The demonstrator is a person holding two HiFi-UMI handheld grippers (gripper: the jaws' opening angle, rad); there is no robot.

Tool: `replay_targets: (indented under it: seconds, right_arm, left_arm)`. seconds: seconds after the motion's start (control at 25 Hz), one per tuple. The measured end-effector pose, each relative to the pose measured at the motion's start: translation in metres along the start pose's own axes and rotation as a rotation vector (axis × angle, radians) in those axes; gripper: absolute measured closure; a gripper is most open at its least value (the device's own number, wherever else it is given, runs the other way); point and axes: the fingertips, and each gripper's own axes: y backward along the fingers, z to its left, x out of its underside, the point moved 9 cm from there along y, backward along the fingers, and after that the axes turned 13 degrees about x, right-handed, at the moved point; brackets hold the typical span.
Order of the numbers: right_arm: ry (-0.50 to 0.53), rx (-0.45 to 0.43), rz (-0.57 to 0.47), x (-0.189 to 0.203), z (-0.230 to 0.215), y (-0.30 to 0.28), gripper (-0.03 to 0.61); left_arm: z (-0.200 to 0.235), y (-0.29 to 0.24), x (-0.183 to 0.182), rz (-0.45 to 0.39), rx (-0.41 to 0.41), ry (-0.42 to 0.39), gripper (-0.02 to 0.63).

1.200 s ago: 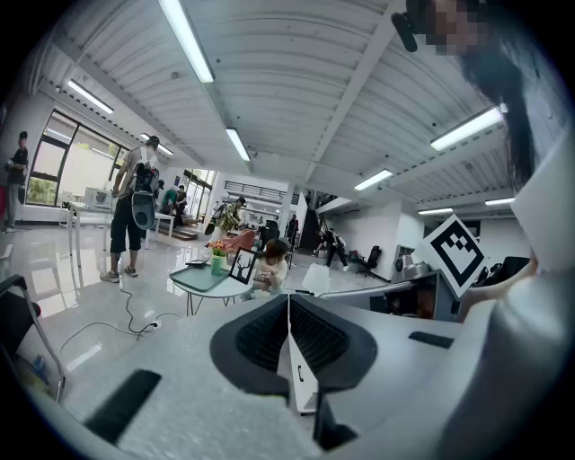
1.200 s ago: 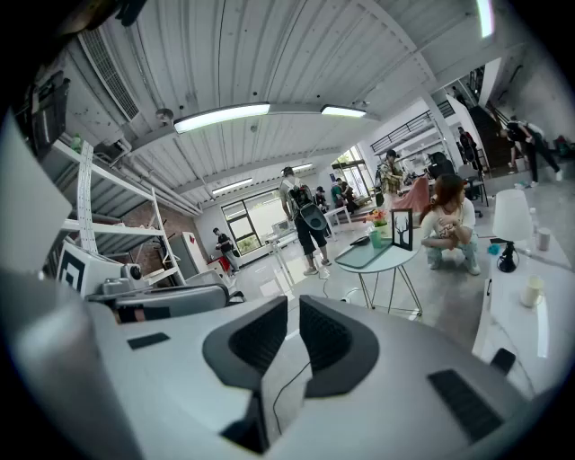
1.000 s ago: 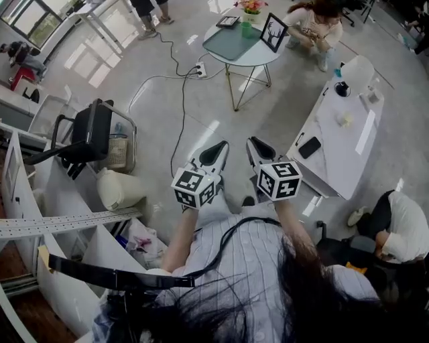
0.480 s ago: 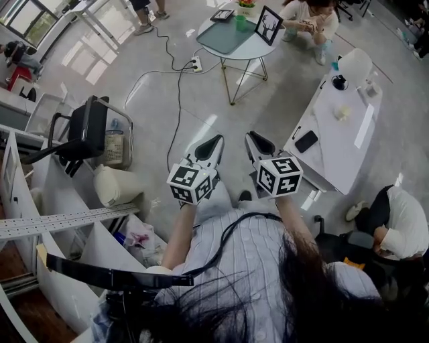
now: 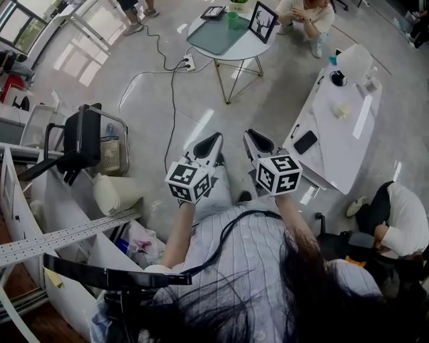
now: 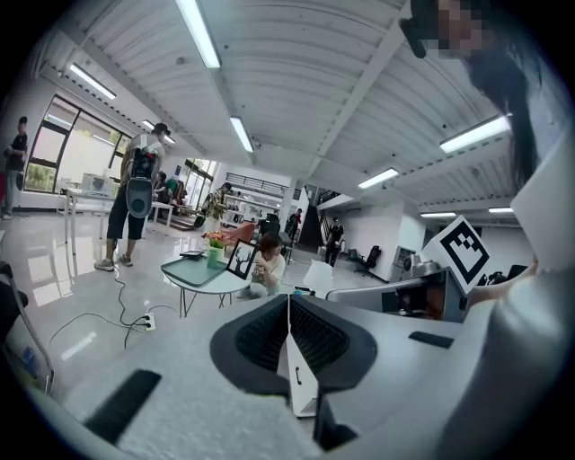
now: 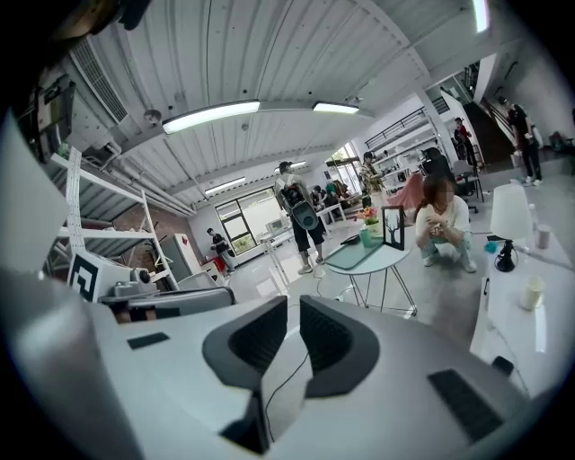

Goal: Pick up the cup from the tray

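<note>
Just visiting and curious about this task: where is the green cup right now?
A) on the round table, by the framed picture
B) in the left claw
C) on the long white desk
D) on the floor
A: the green cup stands on the round table beside the framed picture.

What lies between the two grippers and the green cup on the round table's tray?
Head view: only grey floor before the green cup; black cable and white power strip lie just left.
</note>
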Motion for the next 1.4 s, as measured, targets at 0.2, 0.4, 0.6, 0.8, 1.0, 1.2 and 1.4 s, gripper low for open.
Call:
replay_targets:
  seconds: [0.2,0.4,0.6,0.8,1.0,1.2,1.4]
  right_arm:
    - [-0.014,0.027,0.008,-0.023,-0.005,-0.047,0.518]
    - [-0.025,0.044,0.016,-0.052,0.002,-0.098,0.518]
    - [-0.044,0.071,0.026,-0.073,0.01,-0.144,0.518]
    - [-0.057,0.1,0.02,-0.088,0.019,-0.188,0.518]
    - [-0.074,0.131,0.012,-0.099,0.024,-0.216,0.518]
    - [-0.078,0.165,0.021,-0.103,0.025,-0.227,0.518]
    - [-0.077,0.189,0.03,-0.106,0.021,-0.231,0.518]
  left_arm:
    - [0.048,-0.021,-0.018,0.03,0.023,-0.011,0.598]
    - [0.105,-0.036,-0.042,0.038,0.042,-0.007,0.598]
    - [0.155,-0.051,-0.061,0.051,0.083,-0.015,0.598]
    - [0.205,-0.062,-0.076,0.057,0.118,-0.022,0.598]
    - [0.24,-0.07,-0.083,0.066,0.147,-0.014,0.598]
    - [0.256,-0.079,-0.08,0.08,0.178,0.006,0.598]
    - [0.262,-0.09,-0.08,0.083,0.207,0.02,0.598]
